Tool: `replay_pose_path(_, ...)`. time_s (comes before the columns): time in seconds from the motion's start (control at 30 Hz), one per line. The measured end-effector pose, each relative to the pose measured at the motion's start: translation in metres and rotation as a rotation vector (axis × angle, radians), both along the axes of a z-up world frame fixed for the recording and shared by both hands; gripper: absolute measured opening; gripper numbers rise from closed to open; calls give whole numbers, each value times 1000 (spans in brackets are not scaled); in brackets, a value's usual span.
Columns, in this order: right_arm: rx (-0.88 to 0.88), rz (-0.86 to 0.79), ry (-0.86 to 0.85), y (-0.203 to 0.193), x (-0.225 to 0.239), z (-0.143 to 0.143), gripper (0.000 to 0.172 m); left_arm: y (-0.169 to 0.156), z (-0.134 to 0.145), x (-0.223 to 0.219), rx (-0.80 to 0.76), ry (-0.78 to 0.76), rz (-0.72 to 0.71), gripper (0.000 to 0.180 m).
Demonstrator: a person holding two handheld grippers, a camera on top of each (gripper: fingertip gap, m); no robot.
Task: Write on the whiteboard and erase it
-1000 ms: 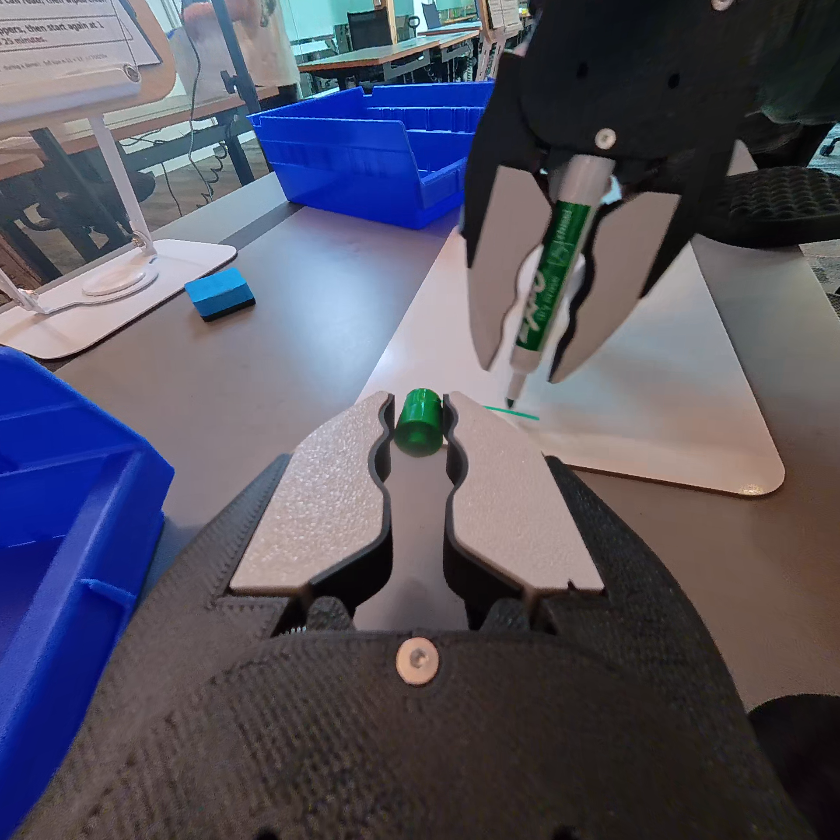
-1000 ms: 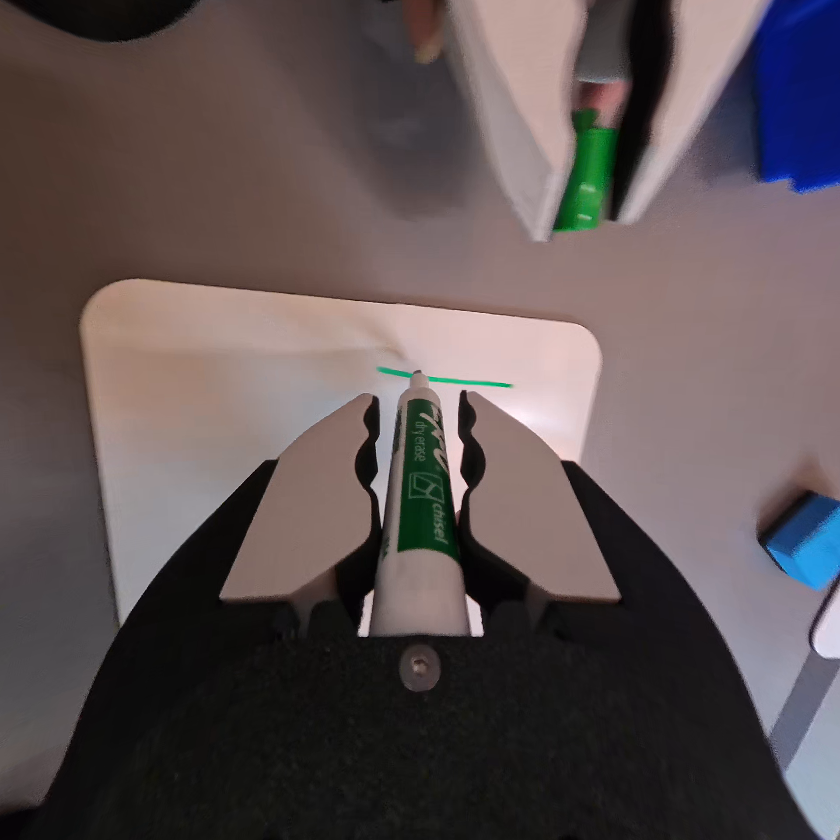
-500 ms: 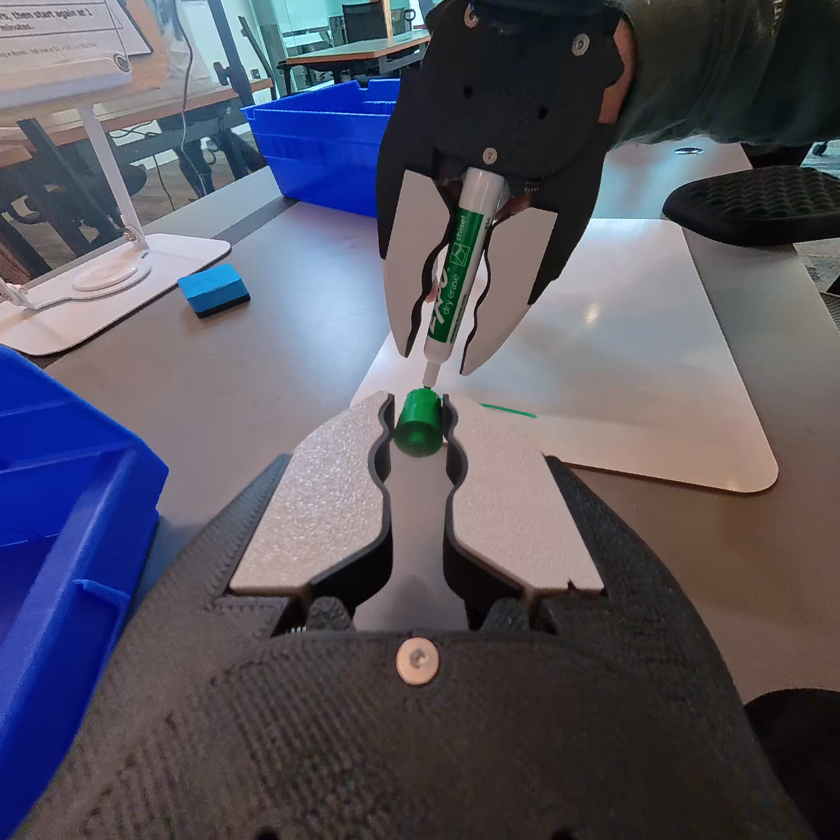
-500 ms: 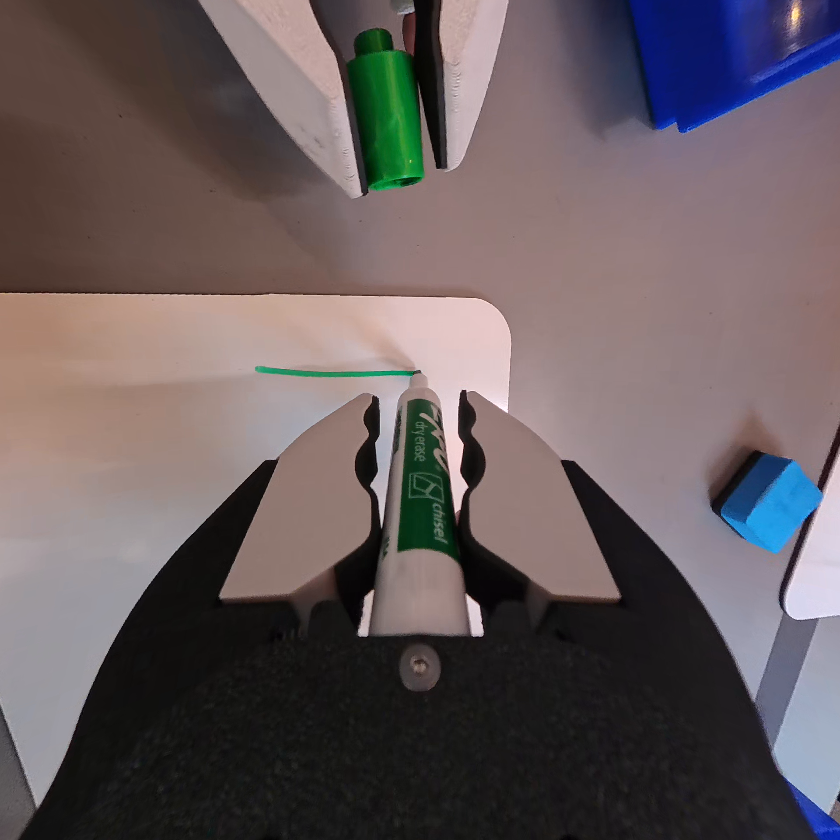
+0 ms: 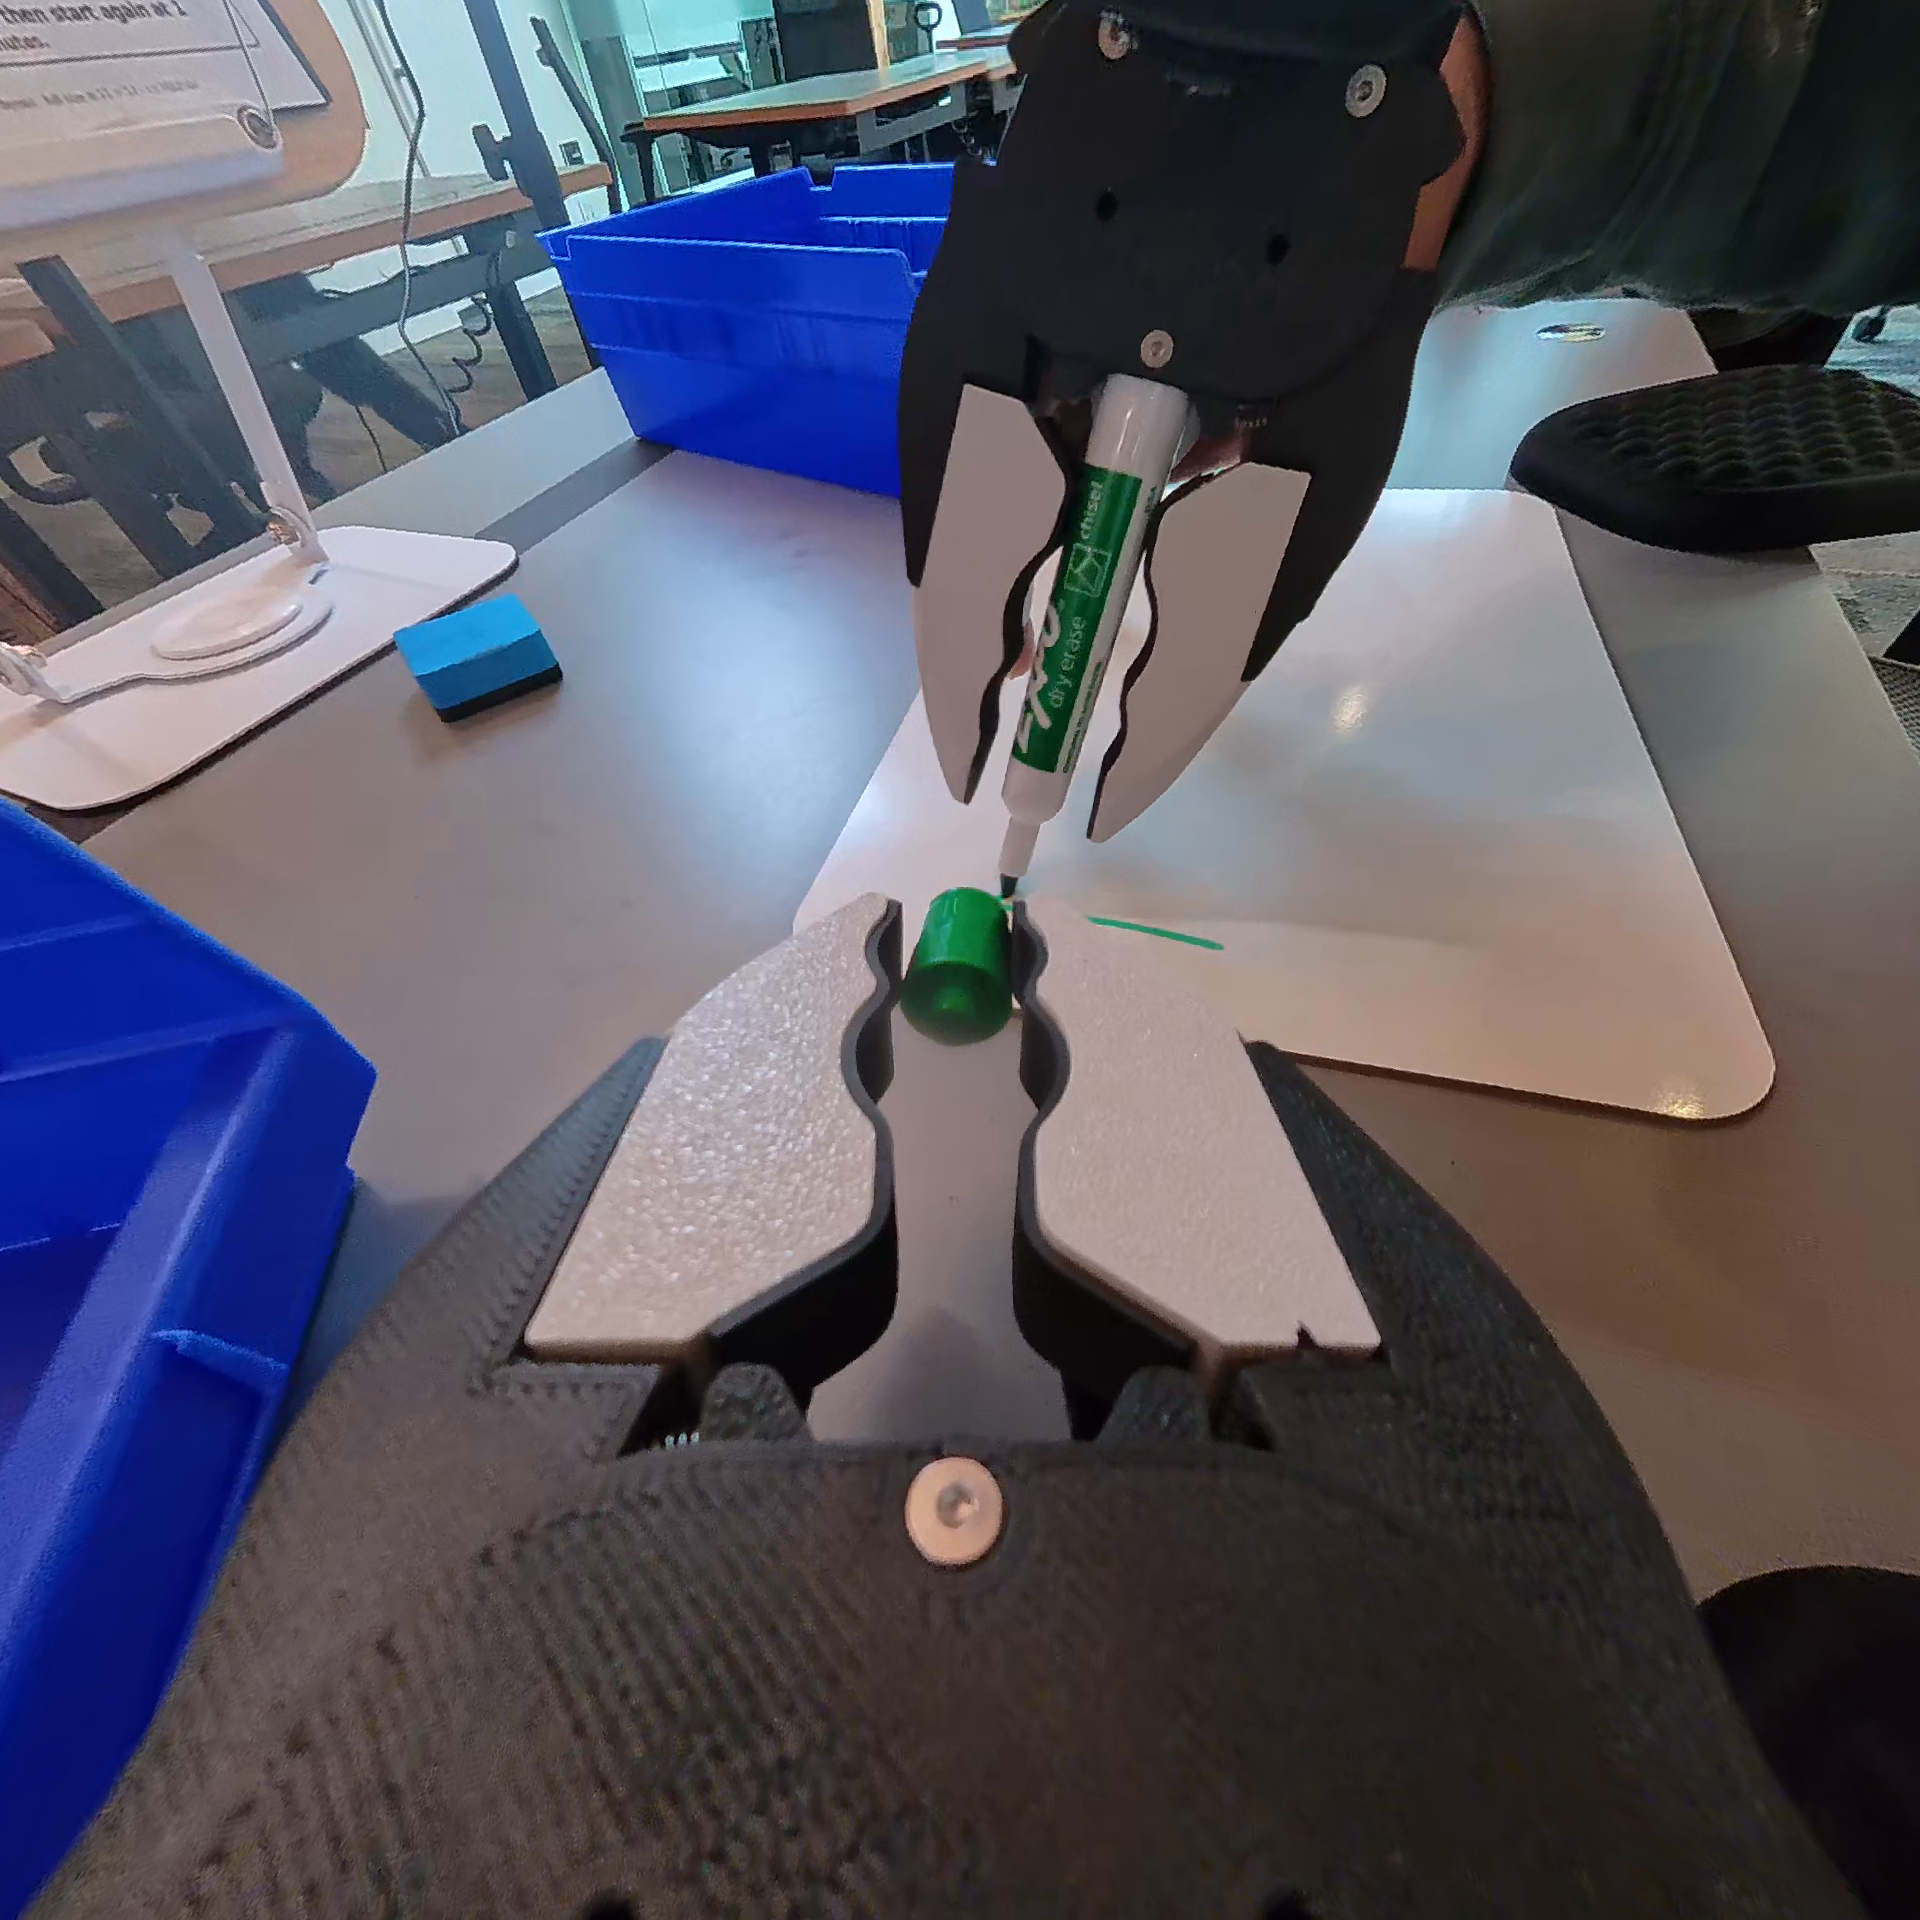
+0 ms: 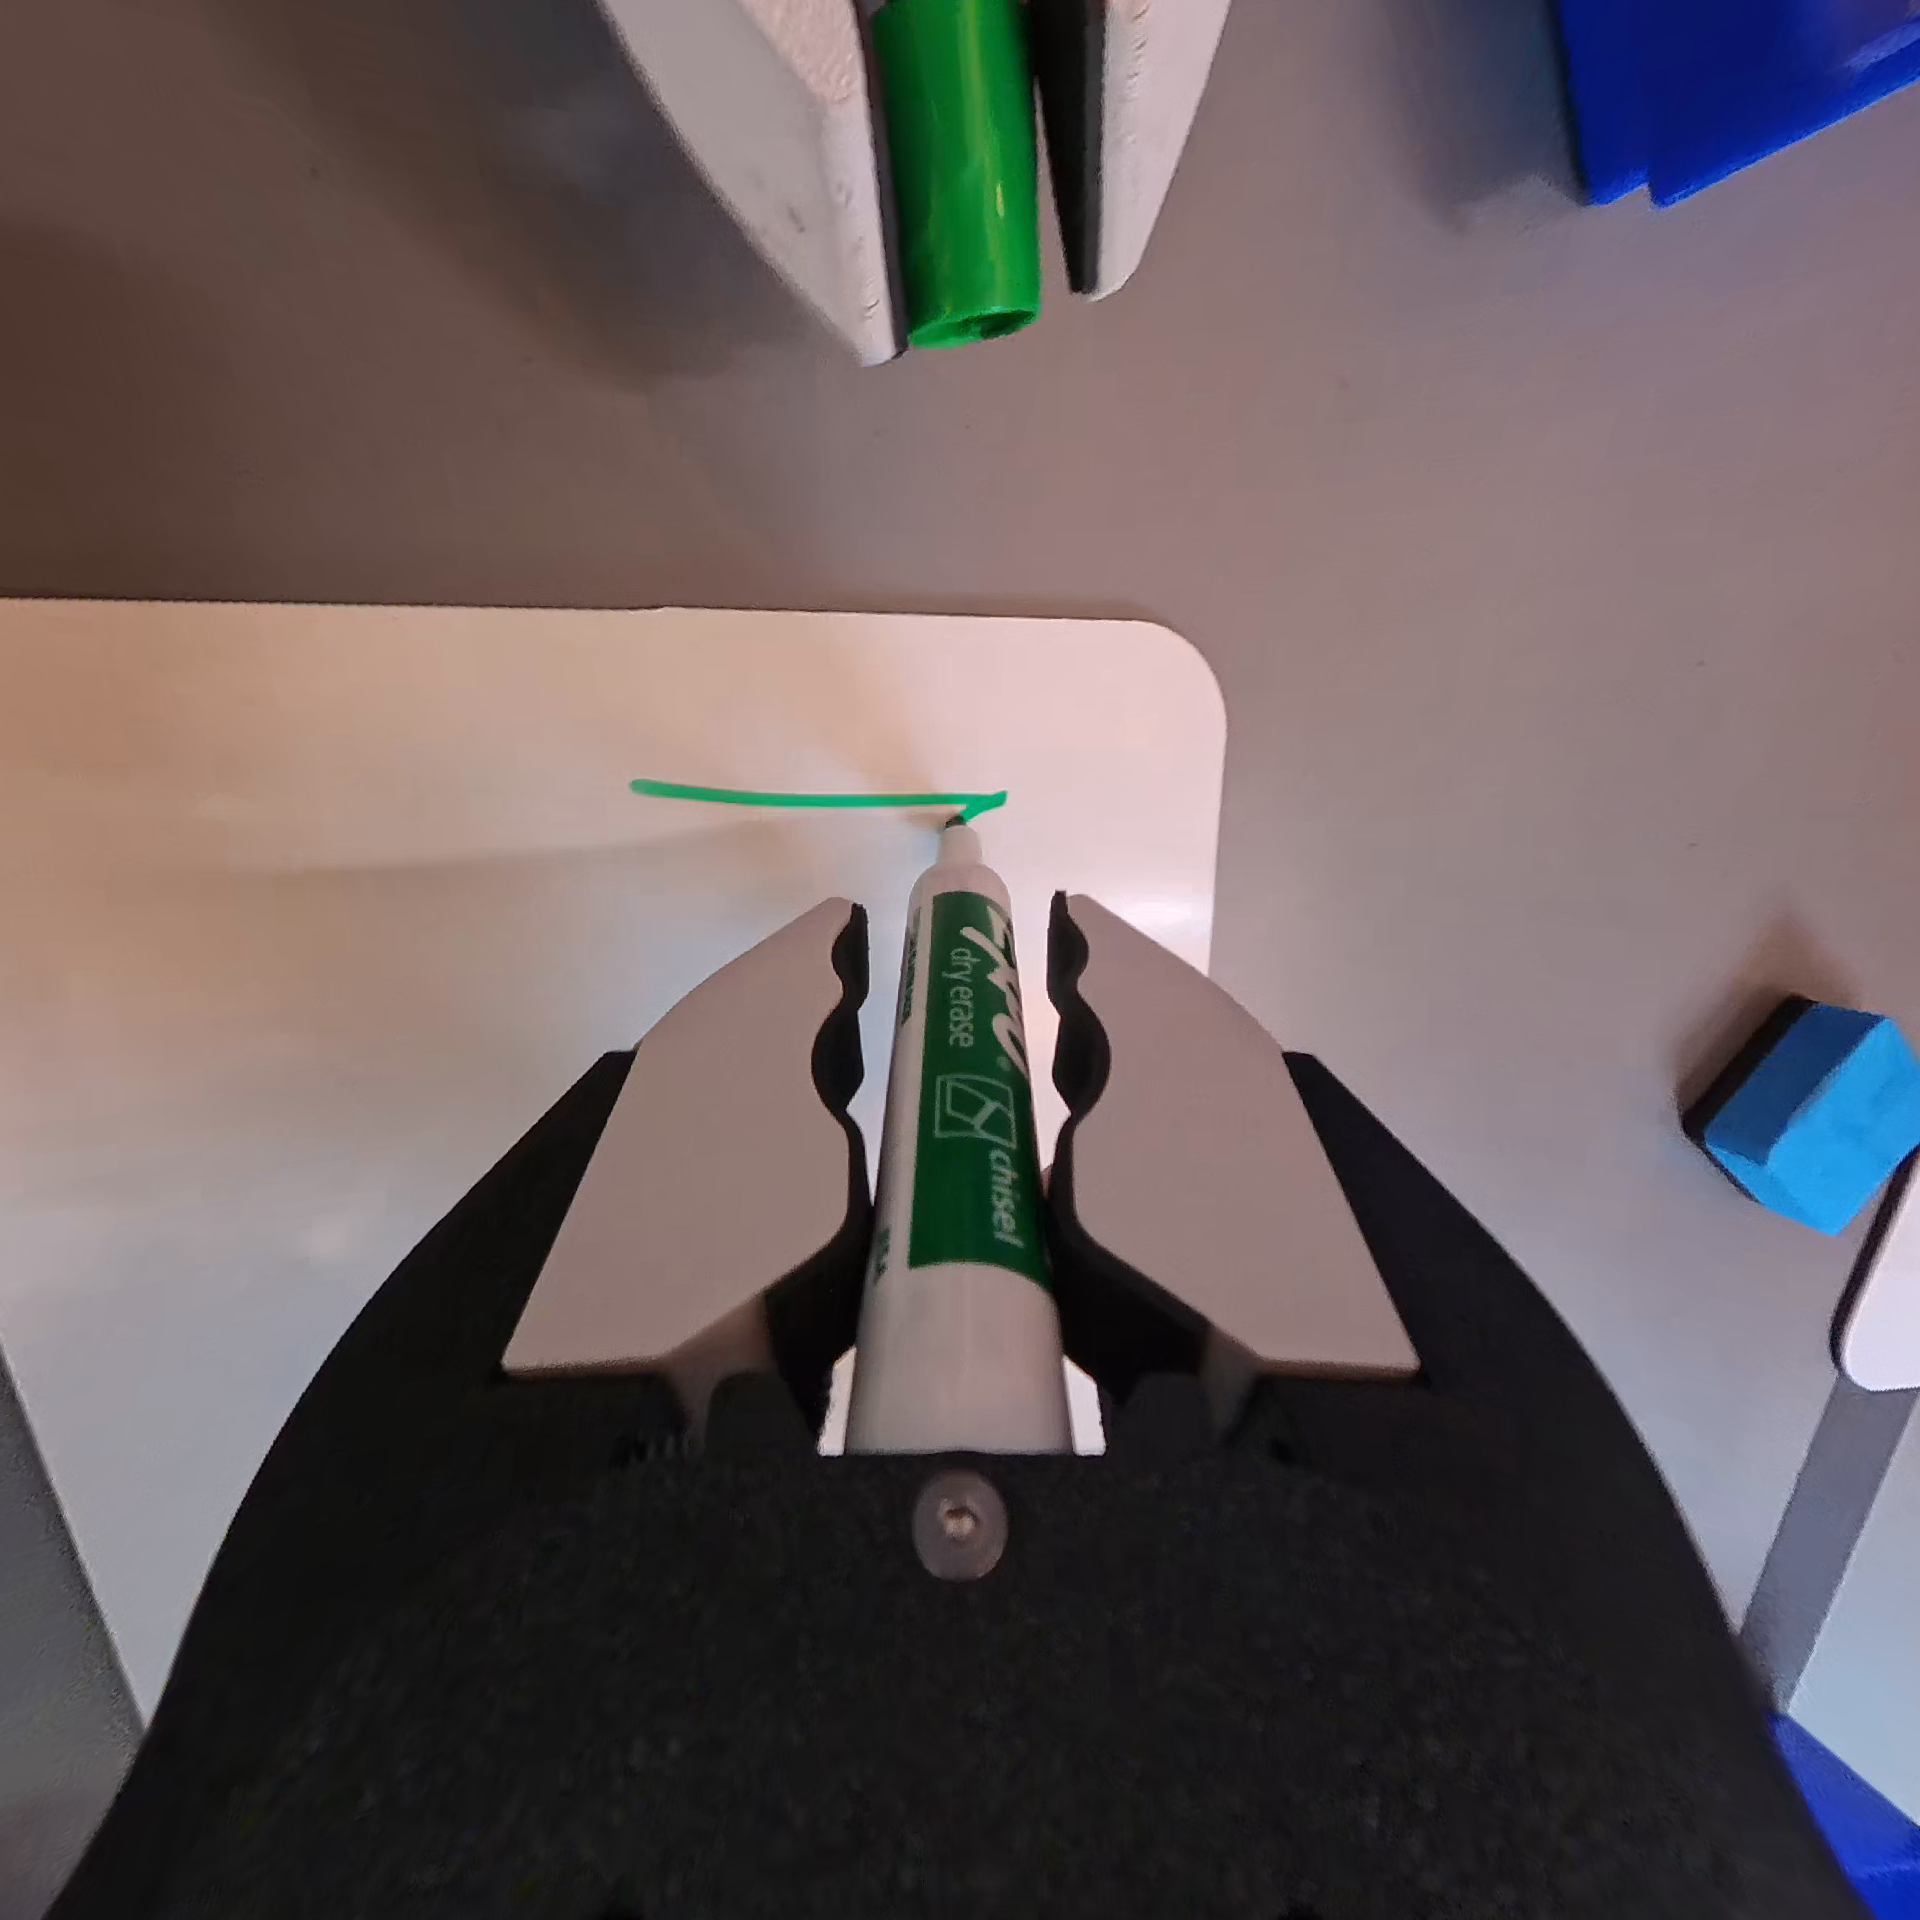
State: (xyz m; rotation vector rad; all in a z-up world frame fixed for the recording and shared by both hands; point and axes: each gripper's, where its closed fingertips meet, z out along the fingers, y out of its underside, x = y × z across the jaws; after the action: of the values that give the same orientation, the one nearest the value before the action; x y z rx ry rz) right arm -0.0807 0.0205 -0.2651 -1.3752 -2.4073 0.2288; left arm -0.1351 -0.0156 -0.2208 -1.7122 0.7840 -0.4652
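My right claw (image 6: 956,914) is clenched around the green-and-white marker (image 6: 961,1132), both pads pressing its barrel, and the tip touches the whiteboard (image 6: 416,987) at the end of a green line (image 6: 810,798). My left claw (image 5: 956,920), only narrowly parted, grips the green cap (image 5: 956,977) just off the board's near corner. The blue eraser (image 5: 478,655) lies on the table (image 5: 623,831), well apart.

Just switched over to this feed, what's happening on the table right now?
A person is working two handheld claws over a grey table. The right claw grips a green dry-erase marker, its tip down on the whiteboard at the end of a green line near the board's corner. The left claw holds the marker's green cap just off the board's edge. The blue eraser lies untouched on the table, so erasing has not begun.
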Motion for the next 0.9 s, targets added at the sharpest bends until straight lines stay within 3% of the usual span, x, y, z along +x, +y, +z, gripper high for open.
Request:
replay_pose_path(0.4,-2,5,-62,-11,26,0,34,0,0,0,-2,3,1,20)
replay_pose_path(0.9,39,-67,-58,26,18,0,34,0,-1,0,-8,2,-3,20)
